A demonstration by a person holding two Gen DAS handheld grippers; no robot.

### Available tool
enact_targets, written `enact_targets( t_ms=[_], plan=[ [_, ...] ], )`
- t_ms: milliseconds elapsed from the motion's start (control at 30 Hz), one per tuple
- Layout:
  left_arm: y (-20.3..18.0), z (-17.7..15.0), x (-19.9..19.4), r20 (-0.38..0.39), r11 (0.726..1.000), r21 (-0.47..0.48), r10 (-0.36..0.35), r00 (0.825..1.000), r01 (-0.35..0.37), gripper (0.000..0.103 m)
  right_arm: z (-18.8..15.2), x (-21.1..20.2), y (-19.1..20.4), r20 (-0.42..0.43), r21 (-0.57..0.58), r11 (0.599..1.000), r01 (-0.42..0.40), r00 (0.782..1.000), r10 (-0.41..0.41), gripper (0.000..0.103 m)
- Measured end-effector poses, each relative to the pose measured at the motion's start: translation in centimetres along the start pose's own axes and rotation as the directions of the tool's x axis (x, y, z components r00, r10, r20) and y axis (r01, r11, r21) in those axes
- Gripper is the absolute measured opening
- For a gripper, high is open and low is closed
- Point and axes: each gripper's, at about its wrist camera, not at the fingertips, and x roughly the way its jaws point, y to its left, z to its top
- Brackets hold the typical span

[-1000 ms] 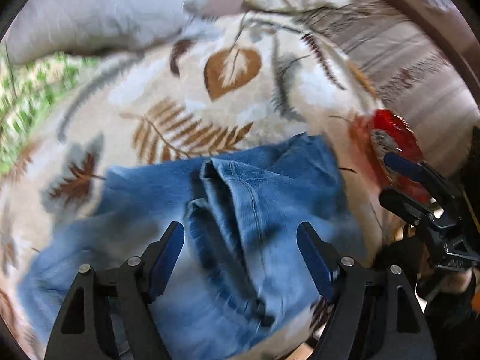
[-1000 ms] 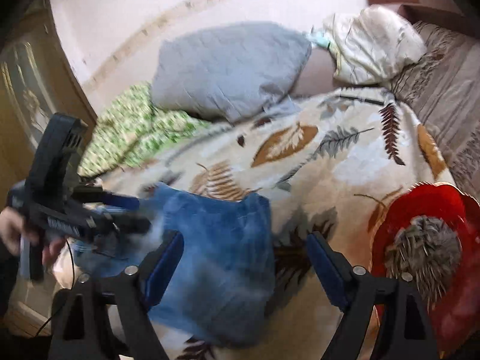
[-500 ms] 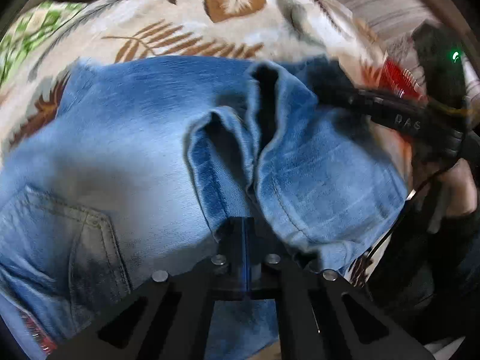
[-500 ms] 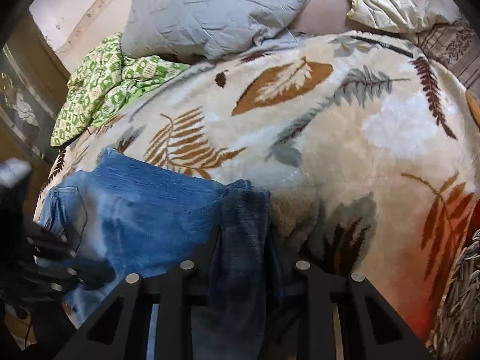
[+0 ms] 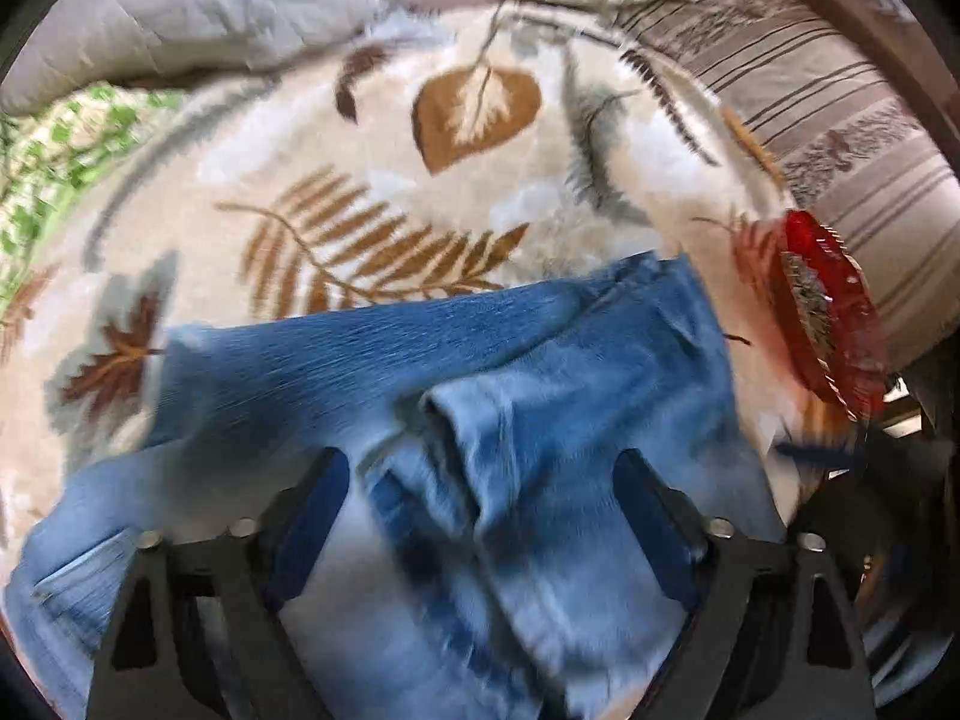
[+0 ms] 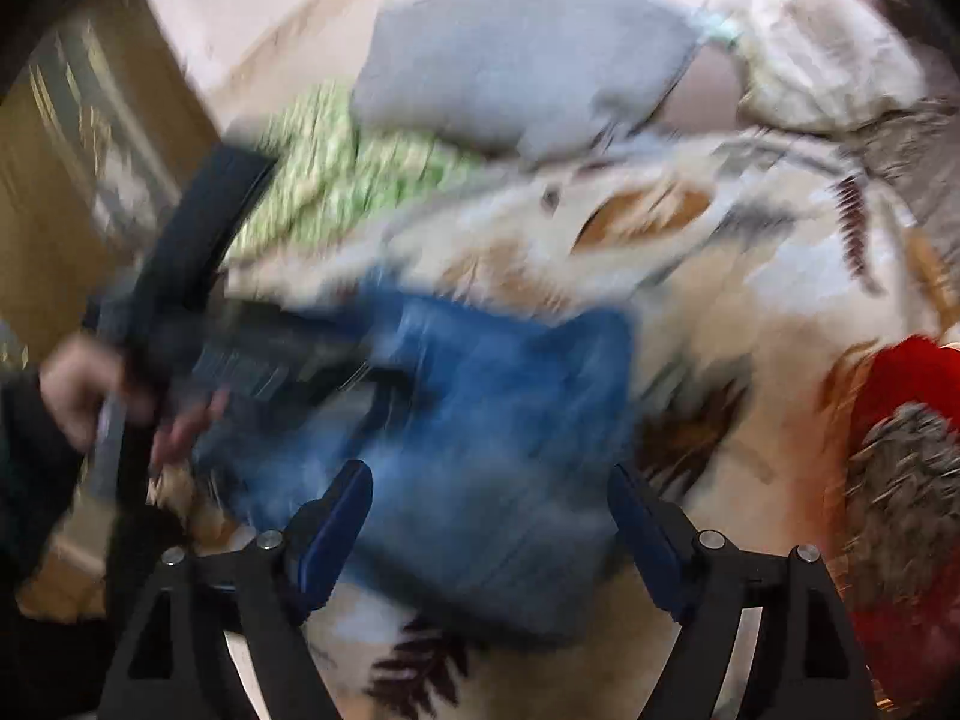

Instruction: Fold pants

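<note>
Half a second ago both tools were pinched shut on denim; now the left tool [image 5: 480, 492] and the right tool [image 6: 489, 507] each stand with fingers wide apart and nothing between them, pulled back above the pants [image 5: 456, 372]. That reads as a release: a fold has probably just been laid down and let go, so the next step is likely to check the bundle and take a fresh grip for another fold.

The pants lie on the leaf-print blanket [image 5: 372, 192] of the bed, on its near part, on the side away from the grey pillow [image 5: 198, 6] at the blanket's far edge. A red dish [image 5: 834, 312] rests on the blanket just beside the pants' right end.

From the left wrist view the bundle's long axis runs roughly across the blanket, left to right, parallel to the pillow edge, with a doubled-over flap heaped on top near the middle. Which end is the waistband cannot be told now; both views are smeared by motion.
</note>
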Motion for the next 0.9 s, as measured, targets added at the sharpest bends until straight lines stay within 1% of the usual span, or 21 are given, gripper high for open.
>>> enact_targets(
  t_ms=[33,67,100,133,167,267,300,367,400,433,467,500,533,567,633,700,767,800,833,867,900],
  plan=[
    [0.1,0.1,1.0,-0.024,1.0,0.004,0.012,1.0,-0.012,0.009,-0.5,1.5,0.7,-0.045,-0.01,1.0,0.022,0.999,-0.022,0.07],
    [0.2,0.4,1.6,-0.027,1.0,0.018,0.013,1.0,-0.012,0.01,-0.9,2.5,1.0,-0.078,-0.02,0.999,0.036,0.996,-0.038,0.065],
    [0.4,0.7,1.6,-0.016,1.0,0.028,0.001,1.0,-0.001,0.009,-1.5,3.9,1.4,-0.119,-0.047,0.996,0.082,0.989,-0.087,0.059],
    [0.7,0.9,1.6,-0.01,1.0,0.027,-0.01,1.0,0.011,0.009,-1.9,4.4,1.5,-0.131,-0.062,0.992,0.111,0.984,-0.119,0.058],
    [1.1,1.0,1.4,-0.005,1.0,0.013,-0.023,1.0,0.023,0.009,-2.1,4.5,1.8,-0.13,-0.073,0.99,0.125,0.982,-0.133,0.058],
    [1.7,0.9,1.3,-0.009,0.999,0.015,-0.029,1.0,0.029,0.011,-2.2,4.5,2.4,-0.134,-0.105,0.986,0.133,0.98,-0.146,0.058],
    [1.7,0.8,1.3,-0.013,1.0,0.017,-0.021,1.0,0.021,0.017,-2.2,4.5,2.3,-0.136,-0.103,0.986,0.132,0.98,-0.146,0.058],
    [1.3,0.2,0.2,-0.003,1.0,0.013,0.01,1.0,-0.01,0.032,-2.1,4.2,2.3,-0.128,-0.088,0.988,0.128,0.982,-0.139,0.058],
    [0.9,-0.5,-1.1,0.013,0.999,0.016,0.03,0.999,-0.03,0.049,-2.1,3.5,2.0,-0.109,-0.065,0.991,0.118,0.986,-0.125,0.059],
    [0.5,-1.5,-2.4,0.03,0.998,0.03,0.046,0.999,-0.047,0.063,-2.0,2.9,1.7,-0.093,-0.037,0.994,0.101,0.99,-0.104,0.059],
    [0.0,-2.5,-3.5,0.032,0.996,0.047,0.076,0.997,-0.077,0.068,-2.0,1.8,1.2,-0.065,-0.007,0.997,0.078,0.995,-0.078,0.059],
    [-0.5,-3.4,-4.2,0.02,0.992,0.063,0.106,0.994,-0.107,0.069,-2.0,0.9,0.8,-0.035,0.018,0.998,0.065,0.997,-0.064,0.06],
    [-1.0,-4.1,-4.8,0.01,0.99,0.074,0.12,0.993,-0.121,0.069,-1.9,0.1,0.4,-0.007,0.038,0.997,0.07,0.998,-0.07,0.061],
    [-1.5,-5.4,-5.5,-0.01,0.989,0.079,0.125,0.992,-0.124,0.069,-1.9,-0.2,0.2,0.001,0.043,0.995,0.086,0.996,-0.086,0.061],
    [-2.1,-6.5,-5.7,-0.035,0.993,0.057,0.108,0.994,-0.106,0.072,-1.9,-0.1,0.1,-0.005,0.037,0.995,0.088,0.996,-0.088,0.061],
    [-2.5,-6.7,-4.6,-0.042,0.994,0.033,0.102,0.994,-0.101,0.074,-1.8,0.5,0.2,-0.021,0.038,0.997,0.073,0.997,-0.072,0.061],
    [-2.4,-6.1,-2.3,-0.064,0.994,0.006,0.107,0.992,-0.107,0.074,-1.6,1.1,0.5,-0.039,0.021,0.997,0.076,0.996,-0.075,0.061],
    [-2.3,-6.0,-1.4,-0.071,0.995,0.003,0.099,0.993,-0.099,0.069,-1.6,1.5,0.8,-0.051,0.009,0.996,0.083,0.995,-0.083,0.061],
    [-2.3,-6.2,-0.2,-0.087,0.996,0.023,0.09,0.992,-0.088,0.037,-1.5,2.2,1.0,-0.084,-0.015,0.996,0.09,0.992,-0.091,0.061],
    [-2.3,-6.8,0.4,-0.101,0.997,0.047,0.065,0.993,-0.061,0.034,-1.7,2.6,1.0,-0.112,-0.036,0.994,0.101,0.988,-0.104,0.061],
    [-2.3,-7.2,0.1,-0.071,0.996,0.067,0.065,0.995,-0.06,0.034,-2.0,3.3,1.1,-0.137,-0.057,0.991,0.122,0.982,-0.129,0.061]
  ],
)
